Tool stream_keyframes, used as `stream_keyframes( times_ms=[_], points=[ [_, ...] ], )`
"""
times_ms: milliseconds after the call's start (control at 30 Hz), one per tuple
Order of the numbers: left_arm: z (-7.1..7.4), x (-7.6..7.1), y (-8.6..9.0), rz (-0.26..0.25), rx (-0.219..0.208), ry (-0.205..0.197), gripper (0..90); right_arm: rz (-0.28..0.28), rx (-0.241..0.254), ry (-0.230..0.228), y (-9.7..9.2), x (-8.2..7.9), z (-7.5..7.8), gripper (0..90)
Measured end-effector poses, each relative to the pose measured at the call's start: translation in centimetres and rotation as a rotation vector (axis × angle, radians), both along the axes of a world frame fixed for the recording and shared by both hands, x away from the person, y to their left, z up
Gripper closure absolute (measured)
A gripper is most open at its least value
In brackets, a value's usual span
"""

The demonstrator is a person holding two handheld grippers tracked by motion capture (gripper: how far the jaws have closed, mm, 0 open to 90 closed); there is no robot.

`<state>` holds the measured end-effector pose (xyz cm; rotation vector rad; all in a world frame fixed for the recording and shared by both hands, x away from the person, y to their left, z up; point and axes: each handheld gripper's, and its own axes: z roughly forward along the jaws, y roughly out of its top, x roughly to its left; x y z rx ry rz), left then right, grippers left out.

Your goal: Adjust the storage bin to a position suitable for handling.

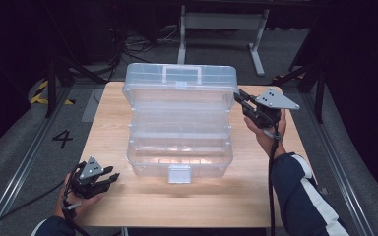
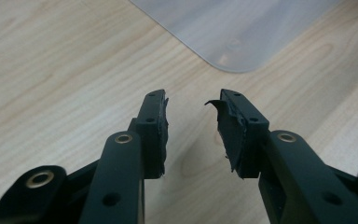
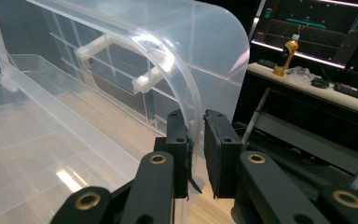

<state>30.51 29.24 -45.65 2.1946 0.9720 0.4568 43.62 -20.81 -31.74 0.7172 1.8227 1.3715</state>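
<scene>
yellow bottle (image 3: 286, 55) on far desk (image 3: 307, 88), beside monitor (image 3: 317, 28).

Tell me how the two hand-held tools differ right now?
The right tool is raised at the far right corner of the clear plastic box, while the left tool sits low over the wooden table, near the box's front left corner. The right tool's jaws are pinched on the rim of the open lid; the left tool's jaws stand apart with nothing between them. Both are black, carry a grey plate, and are held by a hand.
</scene>
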Motion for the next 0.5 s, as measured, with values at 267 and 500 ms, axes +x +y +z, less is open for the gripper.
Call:
stream_keyframes(
  times_ms=[267, 500],
  points=[
    [-0.5, -0.3, 0.0, -0.014, -0.034, 0.01, 53.0, -0.006, 0.018, 0.032, 0.0, 1.5, 0.6, 82.3],
    [-1.3, 0.1, -0.3, 0.013, -0.036, 0.039, 33.0, 0.002, 0.018, 0.052, -0.1, 2.3, 0.9, 82.8]
  ],
)
